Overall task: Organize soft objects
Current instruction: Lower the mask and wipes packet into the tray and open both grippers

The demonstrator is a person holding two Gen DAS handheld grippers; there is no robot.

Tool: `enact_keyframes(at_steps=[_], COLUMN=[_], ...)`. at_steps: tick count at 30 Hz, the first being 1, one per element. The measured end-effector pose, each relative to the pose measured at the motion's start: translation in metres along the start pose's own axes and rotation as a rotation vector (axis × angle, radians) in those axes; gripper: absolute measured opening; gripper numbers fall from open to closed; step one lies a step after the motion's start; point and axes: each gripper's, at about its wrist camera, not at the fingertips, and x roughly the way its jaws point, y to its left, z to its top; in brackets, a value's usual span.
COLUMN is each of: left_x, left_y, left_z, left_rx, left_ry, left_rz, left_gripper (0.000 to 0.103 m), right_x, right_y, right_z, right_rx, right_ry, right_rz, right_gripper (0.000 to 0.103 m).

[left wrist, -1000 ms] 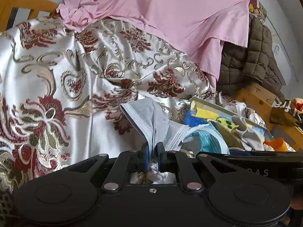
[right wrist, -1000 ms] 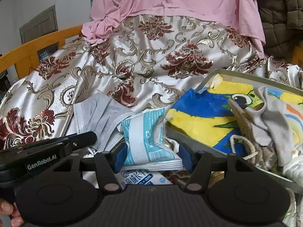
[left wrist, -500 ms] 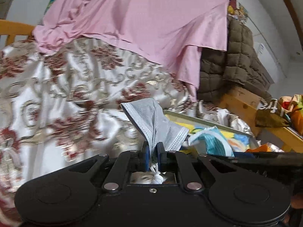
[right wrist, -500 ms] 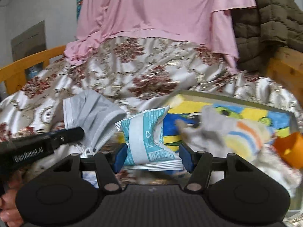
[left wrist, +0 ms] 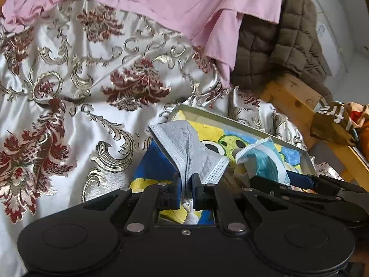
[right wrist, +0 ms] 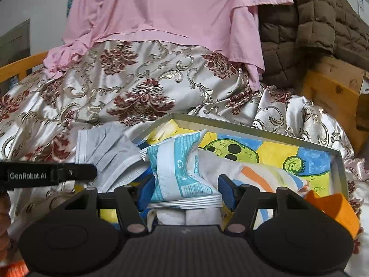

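Far left lay the satin bedspread (left wrist: 96,106), cream with dark red flowers and gold scrolls, rumpled across the bed. Above it a pink sheet (left wrist: 180,2) hung in folds down over the spread. In the right wrist view a strip of orange wooden bed rail (right wrist: 20,65) showed at the left edge.

Moving in, the left gripper (left wrist: 185,190) had its blue pads pinched nearly together on a grey face mask (left wrist: 189,147). The mask stood up out of the jaws, crumpled, its white edge banding plain, a white ear loop dangling below the pads. From the right wrist camera the same mask (right wrist: 108,154) sat just left of the tray's near corner, with the left gripper's black finger across its lower edge.

Centre now: the right gripper (right wrist: 185,191) was clamped on a teal and white packet (right wrist: 182,173), pads pressing either side of it, jaws standing fairly wide. The packet was held up over the tray (right wrist: 253,128), a shallow grey-rimmed one with a yellow, blue and green cartoon lining.

In the tray, right of the packet, lay a pale cloth with orange and blue stripes (right wrist: 265,177), and an orange piece (right wrist: 334,207) at the near right corner.

Far right, a brown quilted jacket (right wrist: 311,27) was draped over a wooden frame (right wrist: 332,90).
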Motion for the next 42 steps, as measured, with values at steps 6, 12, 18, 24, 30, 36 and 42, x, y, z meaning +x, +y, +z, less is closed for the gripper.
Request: enact_keyframes(at_steps=[6,12,18,24,30,36,42], left_x=[0.025,0.033,0.031,0.027,0.022,0.012,-0.001], left_y=[-0.003,-0.008,-0.003,-0.005,-0.004,-0.008,-0.018], left_z=[0.004,0.001,0.004,0.006,0.007,0.007,0.007], left_rx=[0.009,0.037,0.009,0.027,0.018,0.033,0.064], left_ry=[0.117,0.168,0.169,0.170,0.154,0.146,0.127], left_rz=[0.027,0.075,0.084,0.085,0.103,0.109,0.113], left_gripper=[0.012,0.020,0.030,0.043,0.065,0.070,0.073], right_x=[0.014,0.014,0.020,0.026,0.020,0.007,-0.012], right_y=[-0.007,-0.014,-0.016,-0.018,-0.020,-0.026,-0.029], right_z=[0.004,0.005,0.016,0.031,0.031,0.031,0.036], right_rx=[0.048,0.067,0.064,0.078,0.081,0.094,0.099], right_ry=[0.051,0.067,0.057,0.057,0.065,0.044,0.017], right_rz=[-0.001,-0.016,-0.062,-0.097,-0.110,-0.117,-0.079], right_gripper=[0.066,0.077,0.086,0.093,0.096,0.100,0.101])
